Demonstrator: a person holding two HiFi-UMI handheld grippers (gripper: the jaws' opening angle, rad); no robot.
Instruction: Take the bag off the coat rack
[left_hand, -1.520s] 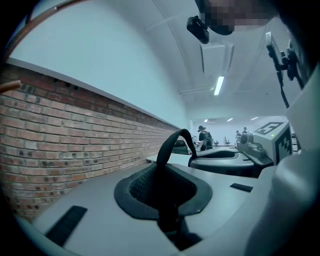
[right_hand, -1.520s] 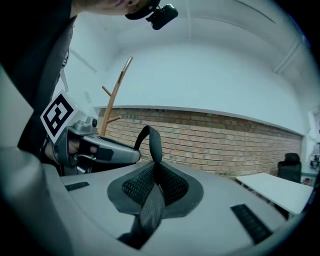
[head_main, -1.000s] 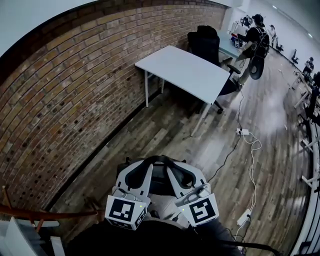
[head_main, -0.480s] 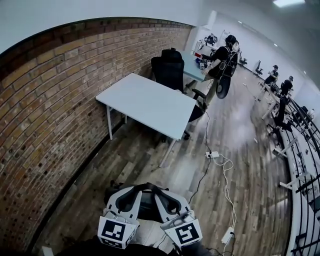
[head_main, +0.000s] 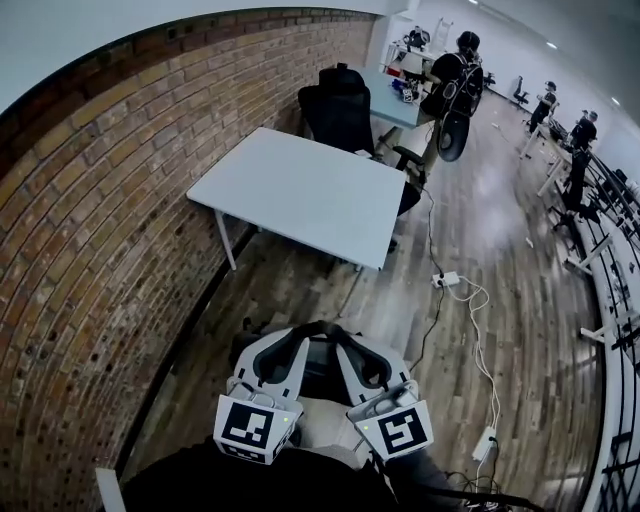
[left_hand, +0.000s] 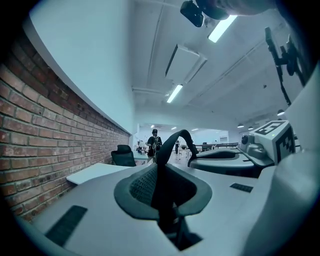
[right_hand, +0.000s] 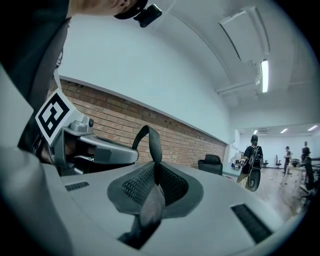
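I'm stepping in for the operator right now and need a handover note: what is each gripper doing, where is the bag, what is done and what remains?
Grippers: the left gripper is shut on the bag strap. The right gripper is shut on the same strap, close beside it.
Things: the strap arches between the two grippers, held low before the body. The bag itself is mostly hidden beneath them. The coat rack is not in view.
Done: the bag appears to be off the rack.
Left: probably set it down, perhaps on the white table ahead.

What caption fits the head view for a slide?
Left gripper and right gripper both clamp a black strap over the wood floor, white table ahead.
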